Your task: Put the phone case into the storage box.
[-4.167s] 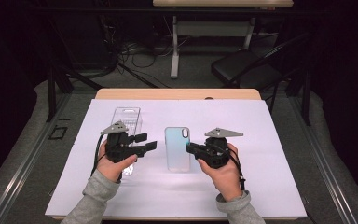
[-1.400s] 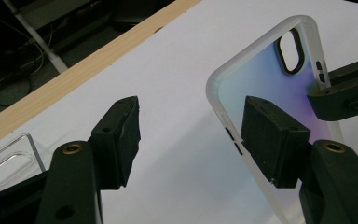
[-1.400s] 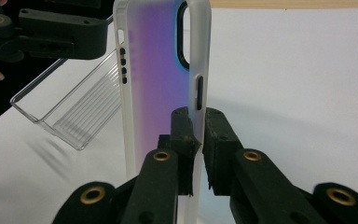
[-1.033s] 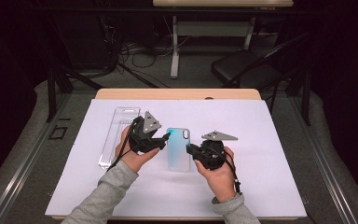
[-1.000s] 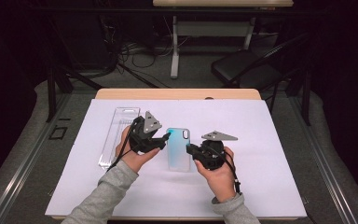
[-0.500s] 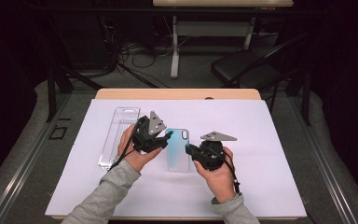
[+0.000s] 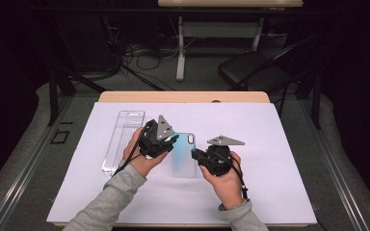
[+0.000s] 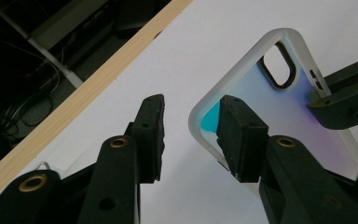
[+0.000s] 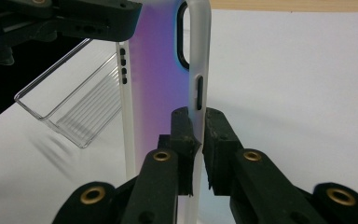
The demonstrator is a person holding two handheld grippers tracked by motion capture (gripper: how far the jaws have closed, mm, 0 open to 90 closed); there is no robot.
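The right gripper [image 9: 196,140] was clamped on the side wall of the phone case [image 9: 161,70], one pad inside the wall and one outside, just below the button cut-out. The left gripper [image 8: 191,135] stood parted: its jaws had just been closing, one pad [image 8: 237,135] lay over the case's corner near the camera cut-out and the other [image 8: 151,133] over bare sheet outside the rim, with a clear gap between that pad and the case wall, so no grip was made. In the high view the phone case [image 7: 183,156], translucent with a blue-to-violet tint and a frosted rim, sat at the middle of the white table sheet [image 7: 279,192], between the left gripper [image 7: 166,143] and the right gripper [image 7: 198,156]. In the right gripper view its held edge appeared raised, though how far could not be told. A clear plastic packaging tray [image 7: 123,139] lay on the sheet just beyond the left hand [image 7: 142,156], apart from the case, and held nothing visible inside. The table's wooden edge [image 7: 183,96] showed past the sheet; a dark chair [image 7: 253,72] stood on the floor beyond. Nothing lay between the grippers and the case. Count: one phone case, one tray, two grippers.
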